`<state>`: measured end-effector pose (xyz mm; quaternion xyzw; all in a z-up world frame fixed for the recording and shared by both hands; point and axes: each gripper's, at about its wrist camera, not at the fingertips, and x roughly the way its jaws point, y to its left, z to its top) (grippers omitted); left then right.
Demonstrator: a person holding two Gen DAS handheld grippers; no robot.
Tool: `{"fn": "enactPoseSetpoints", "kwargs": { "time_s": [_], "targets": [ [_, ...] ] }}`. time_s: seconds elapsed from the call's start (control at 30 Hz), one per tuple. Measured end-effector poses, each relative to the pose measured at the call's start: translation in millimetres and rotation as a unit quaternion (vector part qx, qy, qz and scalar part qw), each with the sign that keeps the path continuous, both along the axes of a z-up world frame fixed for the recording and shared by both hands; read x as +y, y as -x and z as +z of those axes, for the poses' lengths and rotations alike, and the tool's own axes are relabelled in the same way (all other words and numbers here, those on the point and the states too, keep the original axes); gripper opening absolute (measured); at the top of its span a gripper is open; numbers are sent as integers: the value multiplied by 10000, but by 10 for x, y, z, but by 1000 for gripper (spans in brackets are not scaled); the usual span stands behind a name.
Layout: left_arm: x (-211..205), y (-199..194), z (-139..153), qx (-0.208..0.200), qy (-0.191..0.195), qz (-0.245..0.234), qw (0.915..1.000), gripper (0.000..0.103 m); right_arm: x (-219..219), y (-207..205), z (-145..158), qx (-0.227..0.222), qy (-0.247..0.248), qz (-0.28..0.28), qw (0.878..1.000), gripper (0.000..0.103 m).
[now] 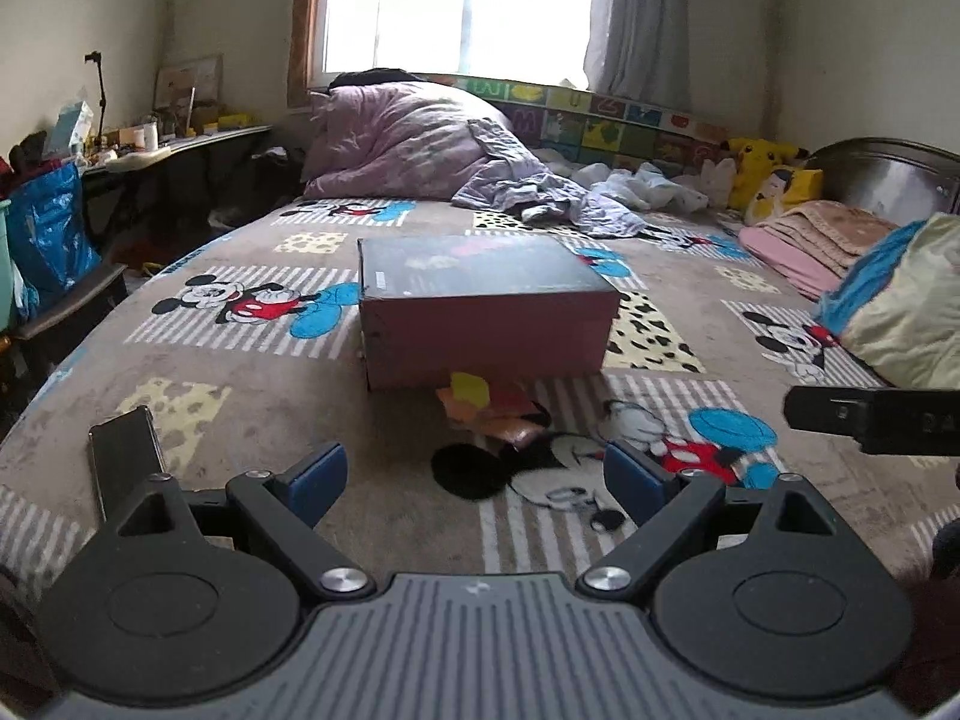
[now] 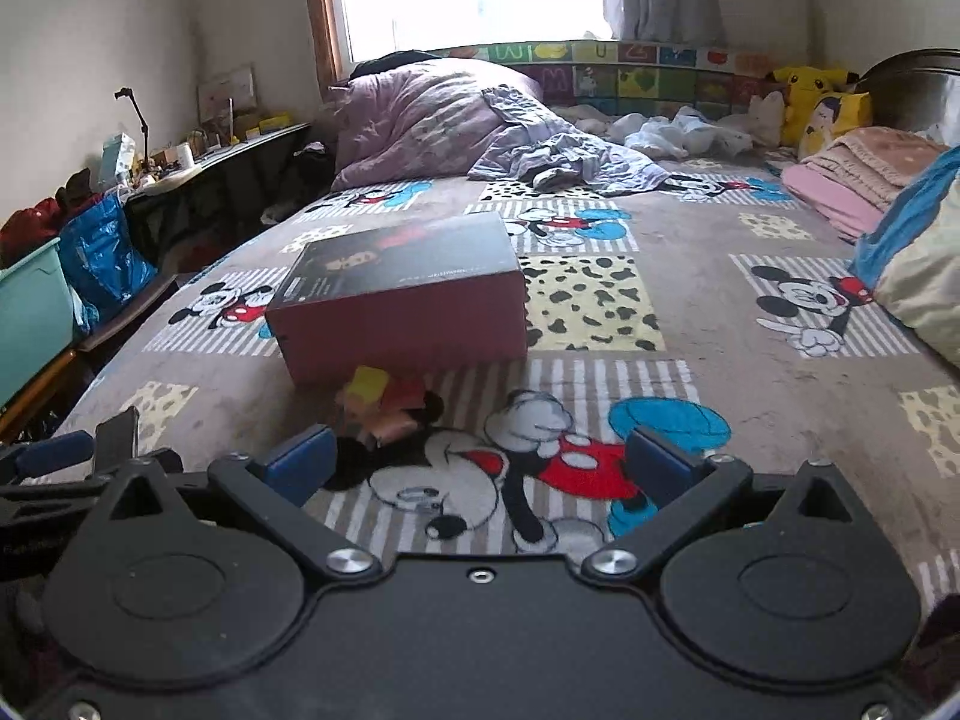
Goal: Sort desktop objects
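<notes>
A closed box (image 1: 480,306) with a dark lid and pink sides sits in the middle of the bed; it also shows in the right wrist view (image 2: 402,300). A small pile of yellow, orange and pink sticky notes (image 1: 489,411) lies just in front of it, also in the right wrist view (image 2: 387,405). A dark phone (image 1: 123,459) lies flat at the left, with its edge in the right wrist view (image 2: 117,432). My left gripper (image 1: 477,483) is open and empty, short of the notes. My right gripper (image 2: 480,465) is open and empty, right of the notes.
The bed has a Mickey Mouse blanket (image 1: 690,276). A purple quilt (image 1: 414,144) and clothes lie at the far end. Folded pink blankets (image 1: 804,240) and a pillow (image 1: 906,306) lie at the right. A cluttered desk (image 1: 180,141) and blue bag (image 1: 45,234) stand left.
</notes>
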<state>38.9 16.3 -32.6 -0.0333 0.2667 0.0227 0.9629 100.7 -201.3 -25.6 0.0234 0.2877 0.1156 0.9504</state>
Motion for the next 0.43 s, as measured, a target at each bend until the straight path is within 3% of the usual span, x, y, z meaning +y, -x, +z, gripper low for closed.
{"fn": "enactPoseSetpoints", "kwargs": {
  "time_s": [0.43],
  "targets": [
    [-33,282,114,-258,-34,-35,9997,93,140,308,-57,197,78,210,9996,103]
  ]
}}
